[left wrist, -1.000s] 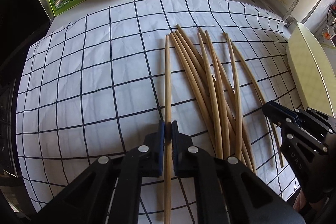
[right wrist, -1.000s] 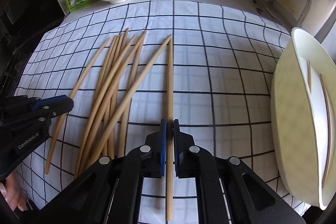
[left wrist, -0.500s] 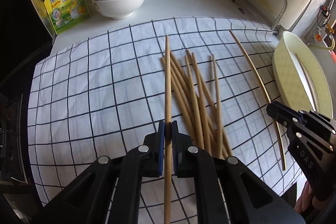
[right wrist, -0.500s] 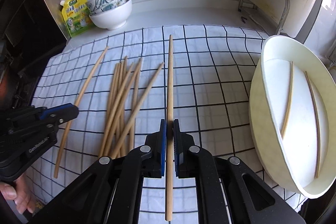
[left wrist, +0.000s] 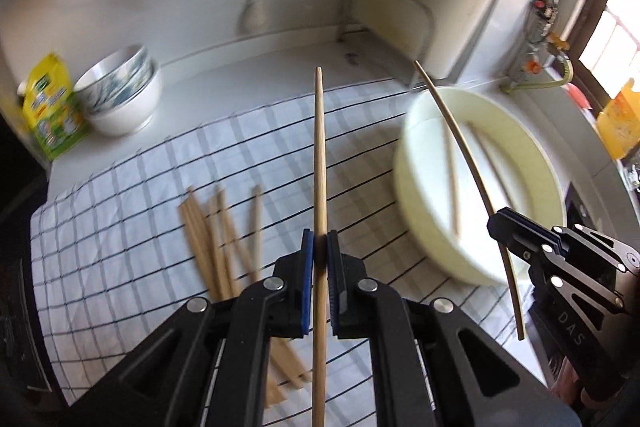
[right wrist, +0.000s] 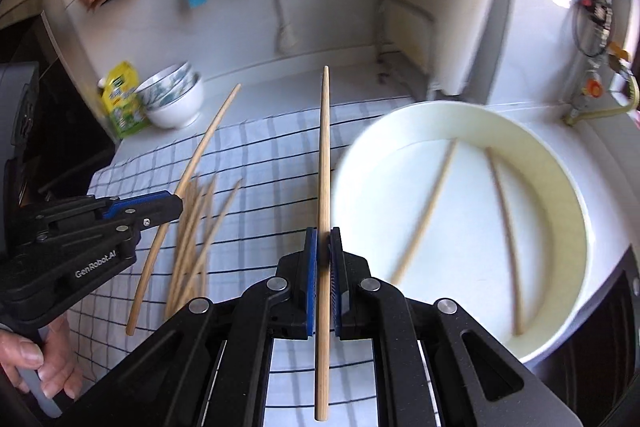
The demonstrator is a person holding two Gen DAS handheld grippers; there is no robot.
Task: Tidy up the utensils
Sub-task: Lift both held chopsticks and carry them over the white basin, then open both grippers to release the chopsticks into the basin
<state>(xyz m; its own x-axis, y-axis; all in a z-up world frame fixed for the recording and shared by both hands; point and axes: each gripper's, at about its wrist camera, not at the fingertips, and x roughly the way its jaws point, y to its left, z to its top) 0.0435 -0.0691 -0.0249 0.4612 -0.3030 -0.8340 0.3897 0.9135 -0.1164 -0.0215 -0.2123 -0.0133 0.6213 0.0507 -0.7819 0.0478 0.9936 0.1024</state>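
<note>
Each gripper holds one wooden chopstick clear of the cloth. The left gripper [left wrist: 320, 249] has its jaws clenched on a chopstick [left wrist: 319, 155] at about mid-length; the stick runs straight ahead along the fingers, its tip over the far edge of the checked cloth [left wrist: 120, 227]. The right gripper [right wrist: 324, 247] is likewise clenched on a second chopstick [right wrist: 324, 155], gripped a little below its middle, the rear end projecting back between the gripper arms.

In the left wrist view the right gripper [left wrist: 516, 229] appears at the right edge with its chopstick [left wrist: 460, 135] crossing in front of the cream basin [left wrist: 408, 163]. In the right wrist view the left gripper [right wrist: 168, 205] appears at the left edge with its stick [right wrist: 200, 155], and a hand [right wrist: 36, 359] grasps its handle.

The basin stands just beside the right edge of the cloth — two chopsticks [right wrist: 428, 211] lie on its floor, apart from one another. To the left of the basin, a loose bundle of remaining chopsticks [left wrist: 216, 239] lies on the cloth, overlapping and fanned out.

Beyond the cloth, at the far left of the worktop [left wrist: 240, 67], two stacked bowls [left wrist: 120, 99] sit beside a yellow-green pouch [left wrist: 50, 111]. A wire rack [left wrist: 384, 23] stands against the back wall, behind the basin. Both views are motion-blurred — finer detail cannot be told.
</note>
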